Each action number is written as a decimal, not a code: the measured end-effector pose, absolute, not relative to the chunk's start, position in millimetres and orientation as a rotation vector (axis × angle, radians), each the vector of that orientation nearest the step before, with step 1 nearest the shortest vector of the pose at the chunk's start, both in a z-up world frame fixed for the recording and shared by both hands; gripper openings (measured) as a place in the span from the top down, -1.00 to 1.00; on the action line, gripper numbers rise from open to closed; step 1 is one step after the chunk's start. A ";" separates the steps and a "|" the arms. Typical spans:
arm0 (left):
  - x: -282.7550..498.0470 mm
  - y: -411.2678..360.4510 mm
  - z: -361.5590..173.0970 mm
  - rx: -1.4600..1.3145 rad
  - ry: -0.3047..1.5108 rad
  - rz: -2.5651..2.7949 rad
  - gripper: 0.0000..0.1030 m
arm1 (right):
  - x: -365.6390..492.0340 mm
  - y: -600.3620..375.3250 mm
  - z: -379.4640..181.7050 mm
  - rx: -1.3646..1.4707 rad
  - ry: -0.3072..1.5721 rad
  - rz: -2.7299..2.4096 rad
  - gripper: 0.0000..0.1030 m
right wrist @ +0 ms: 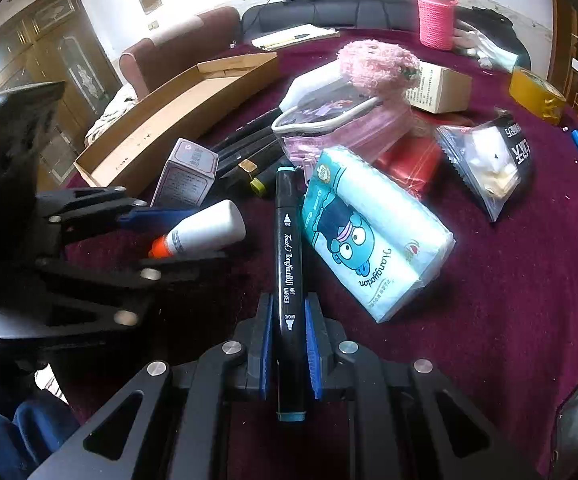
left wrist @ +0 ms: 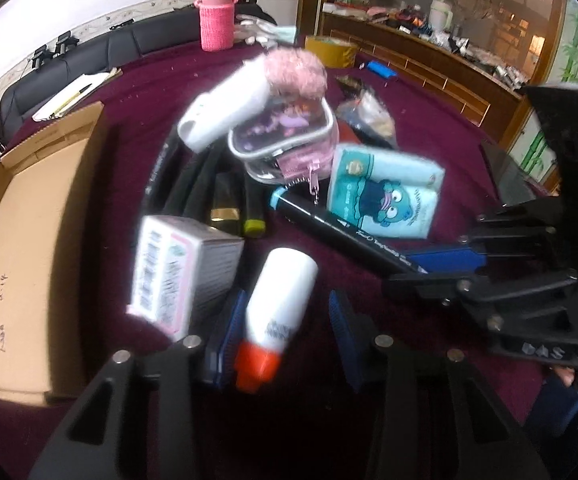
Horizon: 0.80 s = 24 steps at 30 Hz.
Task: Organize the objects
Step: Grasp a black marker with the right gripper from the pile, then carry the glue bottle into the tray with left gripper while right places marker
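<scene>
Item: art marker (right wrist: 288,264), black w/ teal caps, clamped lengthwise between the blue pads of the R gripper (right wrist: 288,344), lifted over the maroon tablecloth (right wrist: 509,300). L gripper (left wrist: 283,320) spread apart around a white glue bottle (left wrist: 279,308) w/ orange cap; contact couldn't be told, view blurred. Risks, est.: marker tip sat just beside the tissue pack (right wrist: 373,236), so a swing could knock it; bottle could roll or squirt out if pinched off-centre on its round body. Containers: cardboard box (left wrist: 17,240) at L edge, open, nothing seen inside; clear pink pouch (left wrist: 285,140), zipped, contents unclear.
</scene>
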<state>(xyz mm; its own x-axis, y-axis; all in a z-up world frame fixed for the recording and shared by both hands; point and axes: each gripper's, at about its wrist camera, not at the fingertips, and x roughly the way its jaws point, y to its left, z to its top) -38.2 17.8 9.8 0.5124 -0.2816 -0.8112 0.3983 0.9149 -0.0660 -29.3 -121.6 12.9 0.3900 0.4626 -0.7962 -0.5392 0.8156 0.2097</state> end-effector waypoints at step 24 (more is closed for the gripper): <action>-59.6 138.8 78.0 -0.113 0.807 -0.263 0.49 | -30.4 -90.0 85.0 0.045 0.936 0.791 0.68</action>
<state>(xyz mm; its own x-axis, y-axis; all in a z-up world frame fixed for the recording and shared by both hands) -59.6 138.8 78.0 0.6612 -0.2748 -0.6981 0.1886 0.9615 -0.1998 -30.3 -90.0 85.0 0.3385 0.6261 -0.7025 -0.5886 0.7233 0.3610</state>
